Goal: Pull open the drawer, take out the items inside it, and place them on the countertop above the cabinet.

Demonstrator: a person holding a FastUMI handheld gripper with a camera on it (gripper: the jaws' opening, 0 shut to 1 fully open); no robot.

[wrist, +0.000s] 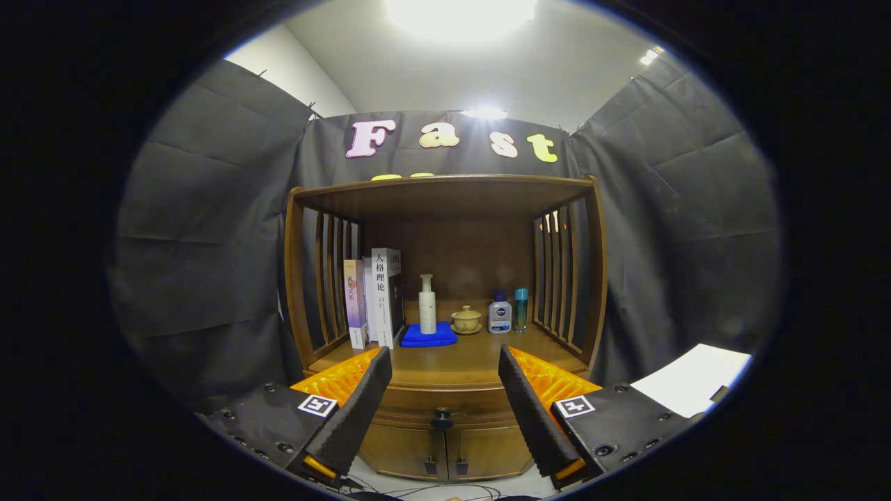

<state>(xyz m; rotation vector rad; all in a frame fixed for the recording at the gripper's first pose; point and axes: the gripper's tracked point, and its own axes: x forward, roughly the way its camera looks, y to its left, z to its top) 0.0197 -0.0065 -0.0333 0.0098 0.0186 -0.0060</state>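
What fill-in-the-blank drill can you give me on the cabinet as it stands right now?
1. The drawer under the countertop is ____.
2. The gripper is ____, with the drawer knob in the gap between its fingers.
3. The pump bottle stands on a folded ____ cloth.
4. The books stand ____.

Missing words: shut; open; blue; upright

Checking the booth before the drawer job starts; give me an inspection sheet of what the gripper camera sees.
Surface: wooden countertop, front part bare.
Job's things: drawer shut, dark knob between the jaws; contents hidden.
Clutter: books, pump bottle on blue cloth, lidded cup, two small bottles toward the back.
Grippers: gripper open, short of the knob, holding nothing.
Cables: wires on the floor below the cabinet doors.
Surroundings: black cloth walls, ceiling lights.
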